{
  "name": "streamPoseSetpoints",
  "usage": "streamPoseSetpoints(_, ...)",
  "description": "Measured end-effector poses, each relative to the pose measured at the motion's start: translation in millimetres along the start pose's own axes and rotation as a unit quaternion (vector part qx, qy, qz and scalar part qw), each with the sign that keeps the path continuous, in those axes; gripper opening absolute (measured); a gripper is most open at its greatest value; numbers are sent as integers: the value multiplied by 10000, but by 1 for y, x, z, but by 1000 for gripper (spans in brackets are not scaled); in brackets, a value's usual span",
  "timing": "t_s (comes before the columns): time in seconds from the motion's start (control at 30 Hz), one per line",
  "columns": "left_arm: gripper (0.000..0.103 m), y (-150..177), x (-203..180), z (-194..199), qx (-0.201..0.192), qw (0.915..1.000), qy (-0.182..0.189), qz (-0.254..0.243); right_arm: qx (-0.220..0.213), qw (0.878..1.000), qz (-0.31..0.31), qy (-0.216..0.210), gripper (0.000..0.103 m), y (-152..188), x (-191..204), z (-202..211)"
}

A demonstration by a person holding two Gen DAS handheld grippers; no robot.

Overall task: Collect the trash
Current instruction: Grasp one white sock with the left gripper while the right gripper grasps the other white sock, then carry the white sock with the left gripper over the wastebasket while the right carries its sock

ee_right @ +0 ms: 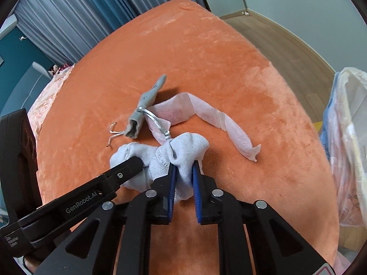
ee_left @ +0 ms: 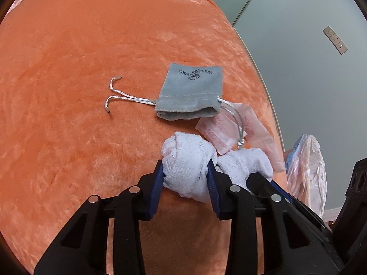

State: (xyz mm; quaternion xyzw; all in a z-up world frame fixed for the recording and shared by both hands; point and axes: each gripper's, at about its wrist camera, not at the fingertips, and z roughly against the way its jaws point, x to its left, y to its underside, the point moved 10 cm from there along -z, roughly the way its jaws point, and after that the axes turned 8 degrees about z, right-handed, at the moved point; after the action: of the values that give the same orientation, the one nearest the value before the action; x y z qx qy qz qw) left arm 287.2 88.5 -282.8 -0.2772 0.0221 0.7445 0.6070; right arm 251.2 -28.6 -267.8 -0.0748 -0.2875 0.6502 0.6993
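Observation:
A crumpled white sock (ee_left: 188, 160) lies on the orange blanket (ee_left: 80, 91). My left gripper (ee_left: 186, 167) is shut on its left end. My right gripper (ee_right: 184, 166) is shut on its other end (ee_right: 185, 151). The left gripper's finger (ee_right: 128, 167) shows in the right wrist view, pressed into the sock. A grey drawstring pouch (ee_left: 190, 91) lies just beyond, its silver cord (ee_left: 128, 99) trailing left. A pink cloth strip (ee_right: 206, 114) lies under and beside the pouch; it also shows in the left wrist view (ee_left: 220, 133).
A bin lined with a translucent plastic bag (ee_right: 346, 142) stands off the bed's right edge; it also shows in the left wrist view (ee_left: 307, 171). Wood floor (ee_right: 275, 39) and pale wall lie beyond. Curtains (ee_right: 68, 18) hang at the far left.

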Motion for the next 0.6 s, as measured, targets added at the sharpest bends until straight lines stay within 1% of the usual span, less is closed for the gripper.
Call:
streamPoseSetpoints(0.2,34,4,-24,28,-213,9995,77,-207,-317,9995,89,35,12,-8,-2,38)
streamPoseSetpoints(0.3,34,7,-44,44,-337,9987,117,-351,-509,9987,37,47,13,-13,-9,62)
streamPoseSetpoints(0.43,34,12,-77,66,-497,9969,237,-556,-794,9968,-16,100,13,-16,-20,97)
streamPoseSetpoints(0.6,34,23,-119,86,-638,9937,365,-850,-1130,9933,-96,209,13,-21,-43,143)
